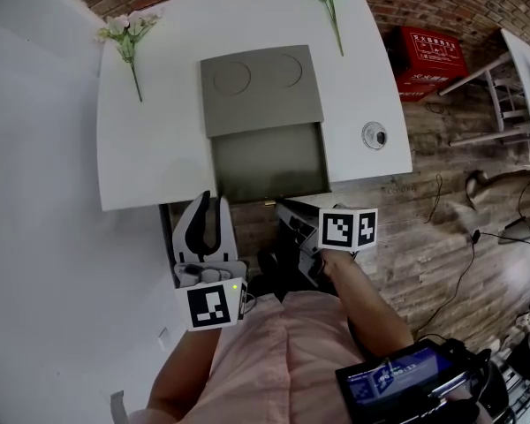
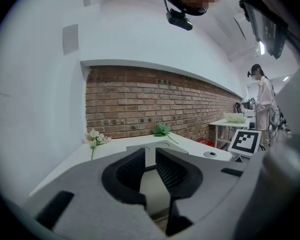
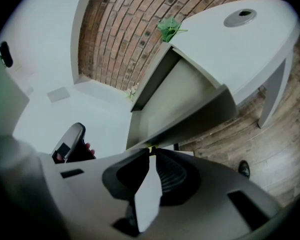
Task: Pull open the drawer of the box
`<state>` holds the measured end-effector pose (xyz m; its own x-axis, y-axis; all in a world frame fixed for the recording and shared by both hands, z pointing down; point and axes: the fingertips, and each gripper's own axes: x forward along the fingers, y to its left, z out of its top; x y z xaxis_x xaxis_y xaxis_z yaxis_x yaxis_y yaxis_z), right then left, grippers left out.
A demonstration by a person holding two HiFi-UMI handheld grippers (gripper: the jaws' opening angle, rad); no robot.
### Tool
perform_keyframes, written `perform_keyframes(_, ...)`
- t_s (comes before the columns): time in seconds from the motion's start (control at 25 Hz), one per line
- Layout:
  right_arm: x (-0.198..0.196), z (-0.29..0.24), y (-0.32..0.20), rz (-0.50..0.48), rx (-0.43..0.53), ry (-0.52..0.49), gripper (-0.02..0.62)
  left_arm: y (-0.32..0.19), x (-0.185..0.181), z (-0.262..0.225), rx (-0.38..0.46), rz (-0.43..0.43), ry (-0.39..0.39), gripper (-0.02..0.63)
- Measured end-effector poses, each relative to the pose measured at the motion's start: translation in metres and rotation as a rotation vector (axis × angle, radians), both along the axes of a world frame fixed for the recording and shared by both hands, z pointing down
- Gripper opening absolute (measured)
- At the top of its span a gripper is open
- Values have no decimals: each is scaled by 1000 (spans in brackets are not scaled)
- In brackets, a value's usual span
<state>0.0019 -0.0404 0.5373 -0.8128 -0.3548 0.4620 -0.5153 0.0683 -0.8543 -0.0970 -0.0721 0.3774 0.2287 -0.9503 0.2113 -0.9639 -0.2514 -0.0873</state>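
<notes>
Right gripper view: the drawer (image 3: pixel 190 104) front is clamped by the right gripper (image 3: pixel 151 153), with the box (image 1: pixel 261 87) straight ahead; the left gripper (image 2: pixel 150 155) is held open.

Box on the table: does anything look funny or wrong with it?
The box's drawer is pulled out and empty, its front reaching the table edge, where the right gripper pinches its tab. Nothing looks broken or spilled.
</notes>
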Motion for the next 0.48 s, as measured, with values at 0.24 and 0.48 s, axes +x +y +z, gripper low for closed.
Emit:
perform_keyframes(0.24, 2, -1, 5, -1, 0, -5, 46, 6, 3, -1, -3, -1, -5, 67)
perform_keyframes(0.48, 1, 1, 7, 2, 4, -9, 46, 10, 1, 3, -10, -3, -9, 67)
